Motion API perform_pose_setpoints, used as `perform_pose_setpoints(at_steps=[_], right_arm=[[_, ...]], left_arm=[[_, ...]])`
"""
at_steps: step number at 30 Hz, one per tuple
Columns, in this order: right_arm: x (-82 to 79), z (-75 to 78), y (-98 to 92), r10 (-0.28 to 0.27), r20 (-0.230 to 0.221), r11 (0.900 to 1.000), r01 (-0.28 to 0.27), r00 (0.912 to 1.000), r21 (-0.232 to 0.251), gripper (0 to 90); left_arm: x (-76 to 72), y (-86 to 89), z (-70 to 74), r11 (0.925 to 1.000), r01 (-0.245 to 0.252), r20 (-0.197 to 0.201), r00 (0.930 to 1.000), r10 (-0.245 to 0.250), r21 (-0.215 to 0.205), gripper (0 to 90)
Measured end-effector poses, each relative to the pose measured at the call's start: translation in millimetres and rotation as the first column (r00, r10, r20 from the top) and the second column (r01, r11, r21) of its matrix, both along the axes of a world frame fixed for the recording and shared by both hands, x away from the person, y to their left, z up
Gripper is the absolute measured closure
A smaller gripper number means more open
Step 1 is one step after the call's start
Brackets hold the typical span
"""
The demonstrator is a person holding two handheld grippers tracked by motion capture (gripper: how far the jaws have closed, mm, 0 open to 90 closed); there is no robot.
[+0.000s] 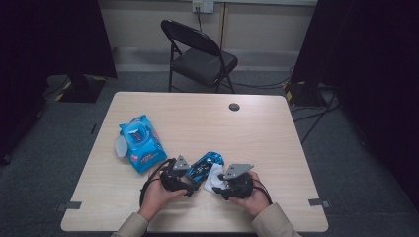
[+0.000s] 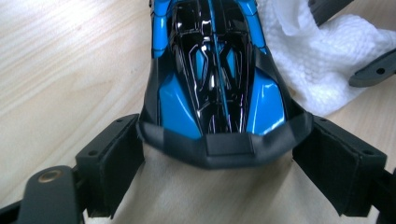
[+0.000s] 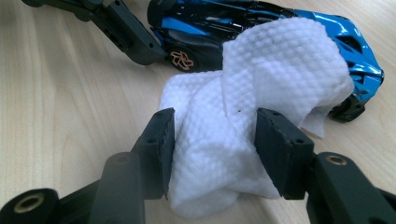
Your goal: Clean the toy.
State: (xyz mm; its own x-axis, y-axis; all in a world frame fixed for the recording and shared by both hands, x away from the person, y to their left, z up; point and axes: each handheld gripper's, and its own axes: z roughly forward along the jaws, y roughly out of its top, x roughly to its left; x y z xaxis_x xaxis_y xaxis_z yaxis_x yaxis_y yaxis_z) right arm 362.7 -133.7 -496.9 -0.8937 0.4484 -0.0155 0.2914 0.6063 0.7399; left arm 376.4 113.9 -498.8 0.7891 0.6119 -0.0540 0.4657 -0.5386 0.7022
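On the desk, high view: my two hands work near the front edge of the desk (image 1: 257,123).
Left gripper, high view: my left gripper (image 1: 190,183) sits at the near end of the toy car (image 1: 205,165), which lies on the desk between my hands.
Right gripper, high view: my right gripper (image 1: 221,187) is just right of the car, at the white paper towel (image 1: 213,177) that lies against the car's side.
Other items, high view: a blue packet (image 1: 142,143) lies to the left, apart from the car; a black folding chair (image 1: 200,54) stands beyond the desk.
Left gripper view, jaws: my jaws stand spread wide, one on each side of the toy car (image 2: 217,84); both pads sit against the flanks of its black end, pinching it.
Left gripper view, surroundings: the paper towel (image 2: 322,65) lies to the right of the car, touching it.
Right gripper view, jaws: my jaws stand part-way closed with the bunched paper towel (image 3: 243,121) between them; both pads touch its folds, pinching it.
Right gripper view, car: the toy car (image 3: 224,23) lies just behind the towel, whose upper fold drapes over the car's body; my left gripper (image 3: 126,32) reaches the car's end at the upper left.
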Motion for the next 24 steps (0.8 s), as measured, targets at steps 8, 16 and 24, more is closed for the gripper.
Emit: perform_pose_setpoints(at_steps=[8, 16, 24], right_arm=[[0.3, -2.4, 0.6, -0.013, -0.007, 1.0, 0.013, 0.9999, 0.001, 53.8], [0.4, -2.7, 0.6, -0.017, -0.014, 1.0, 0.017, 0.9998, 0.005, 57.1], [0.3, -1.4, 1.4, -0.015, -0.023, 1.0, 0.015, 0.9996, -0.003, 65.6]], left_arm=[[4.9, -5.6, -2.6, 0.9998, -0.017, 0.005, 0.9998, 0.017, -0.014, 15.6], [5.0, -14.5, -4.2, 0.9999, -0.003, 0.037, 0.9993, 0.003, 0.01, 15.5], [4.6, -11.8, -5.6, 0.9998, -0.011, 0.058, 0.9982, 0.012, -0.014, 22.6]])
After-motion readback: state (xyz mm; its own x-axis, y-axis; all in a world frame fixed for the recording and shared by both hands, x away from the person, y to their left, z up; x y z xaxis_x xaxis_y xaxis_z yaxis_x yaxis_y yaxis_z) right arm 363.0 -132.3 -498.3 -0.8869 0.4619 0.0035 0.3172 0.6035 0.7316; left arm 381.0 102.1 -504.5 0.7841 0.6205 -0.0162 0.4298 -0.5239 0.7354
